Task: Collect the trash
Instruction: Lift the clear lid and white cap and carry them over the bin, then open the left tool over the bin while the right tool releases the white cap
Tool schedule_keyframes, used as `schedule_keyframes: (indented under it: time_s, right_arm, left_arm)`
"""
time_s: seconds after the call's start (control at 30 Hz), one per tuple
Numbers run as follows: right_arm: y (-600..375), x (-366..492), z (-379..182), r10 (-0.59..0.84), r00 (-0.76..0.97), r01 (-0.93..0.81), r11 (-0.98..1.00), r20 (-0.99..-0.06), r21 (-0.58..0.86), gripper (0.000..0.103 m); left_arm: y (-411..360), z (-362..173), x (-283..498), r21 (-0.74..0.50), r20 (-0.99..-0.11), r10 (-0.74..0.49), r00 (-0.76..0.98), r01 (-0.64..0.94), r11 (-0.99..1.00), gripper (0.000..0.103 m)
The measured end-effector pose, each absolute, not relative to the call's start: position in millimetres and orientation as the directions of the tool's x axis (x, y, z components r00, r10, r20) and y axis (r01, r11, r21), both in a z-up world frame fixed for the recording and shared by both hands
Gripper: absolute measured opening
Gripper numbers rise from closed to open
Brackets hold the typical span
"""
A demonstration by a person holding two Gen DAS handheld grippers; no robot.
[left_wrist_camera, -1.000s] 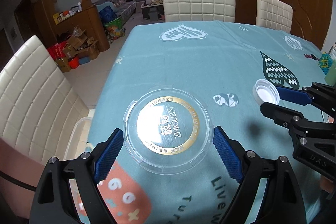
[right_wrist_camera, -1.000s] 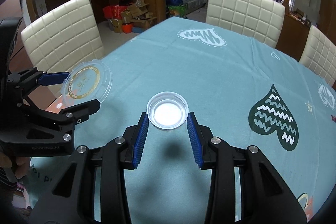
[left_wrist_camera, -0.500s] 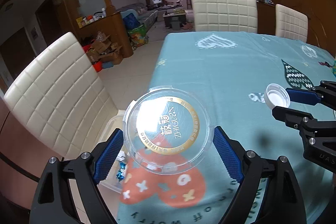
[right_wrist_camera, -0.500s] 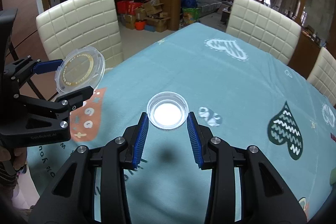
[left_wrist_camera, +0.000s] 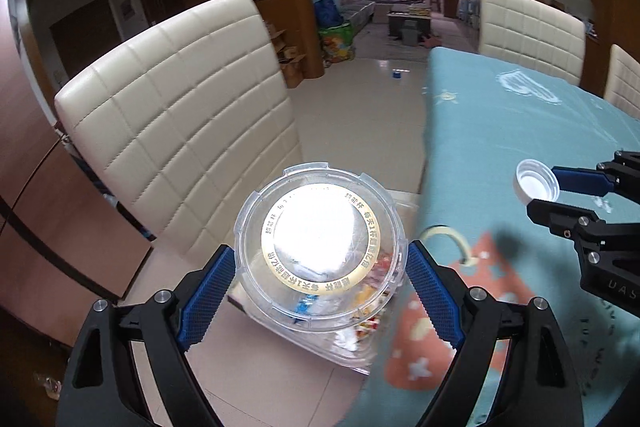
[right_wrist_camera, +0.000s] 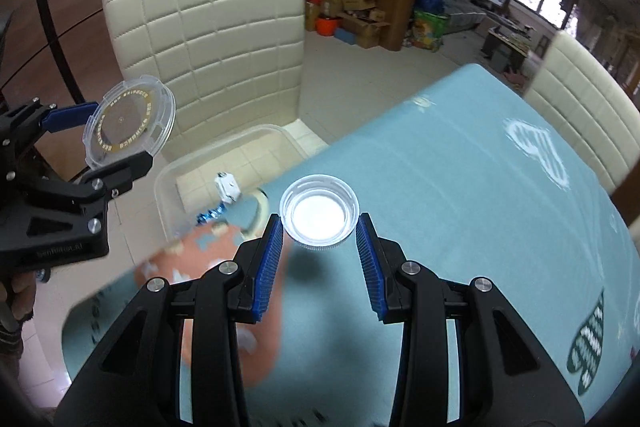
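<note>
Beside the cream chair (left_wrist_camera: 180, 115), clear bin (right_wrist_camera: 224, 163) under left gripper (left_wrist_camera: 320, 283)-clamped lid (left_wrist_camera: 320, 251), right gripper (right_wrist_camera: 320, 239)-clamped cap (right_wrist_camera: 319, 213).

On the clear plastic lid (left_wrist_camera: 320, 251) your left gripper (left_wrist_camera: 318, 289) holds, you see a gold ring of Chinese characters, too small to read surely. Lower right, the right gripper (left_wrist_camera: 538, 195) body shows "DAS", cut off by the frame edge.

Left gripper (left_wrist_camera: 320, 275), low centre: clamps clear lid (left_wrist_camera: 320, 247) w/ gold ring, over clear bin (left_wrist_camera: 360, 351). Right gripper (left_wrist_camera: 538, 193), right edge: grips white cap (left_wrist_camera: 536, 183).
</note>
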State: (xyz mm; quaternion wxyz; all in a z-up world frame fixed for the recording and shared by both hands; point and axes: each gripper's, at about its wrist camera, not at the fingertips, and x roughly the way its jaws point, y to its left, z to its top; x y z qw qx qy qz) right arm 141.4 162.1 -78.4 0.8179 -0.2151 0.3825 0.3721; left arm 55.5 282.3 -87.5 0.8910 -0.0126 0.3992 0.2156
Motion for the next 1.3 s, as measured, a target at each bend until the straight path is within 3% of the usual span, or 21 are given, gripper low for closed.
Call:
schedule_keyframes:
  time_s: [0.33,0.57,0.97,1.0,1.07,1.3]
  right_arm:
    - [224,167,-77,0.464,0.426,-0.786,0.615,-0.777,-0.064,0.039]
    - [235,175,-89,0.453,0.409,-0.793,0.606,-0.792,-0.062,0.039]
    - [262,172,-106,0.484,0.325,-0.829,0.559,-0.813,0.001,0.041]
    - [262,174,-105,0.492,0.313,-0.83,0.557,-0.812,0.018,0.045]
    - [262,176,-104,0.505,0.292,-0.825,0.562,-0.812,0.053,0.074]
    - [250,180,-99,0.509,0.322,-0.798,0.6,-0.798,0.061,0.073]
  left_arm:
    - [319,-96,76,0.119,-0.729,0.339,0.594,-0.378,0.918,0.085]
    - [332,-111,82,0.084,-0.734,0.321,0.598,-0.389,0.918,0.092]
    - [349,-125,64,0.118,-0.75,0.389,0.535,-0.47,0.875,0.092]
    - [349,-127,62,0.115,-0.756,0.387,0.528,-0.475,0.872,0.092]
    - [348,-130,60,0.115,-0.762,0.384,0.521,-0.475,0.873,0.092]
    - [341,-132,59,0.126,-0.764,0.386,0.517,-0.468,0.875,0.092]
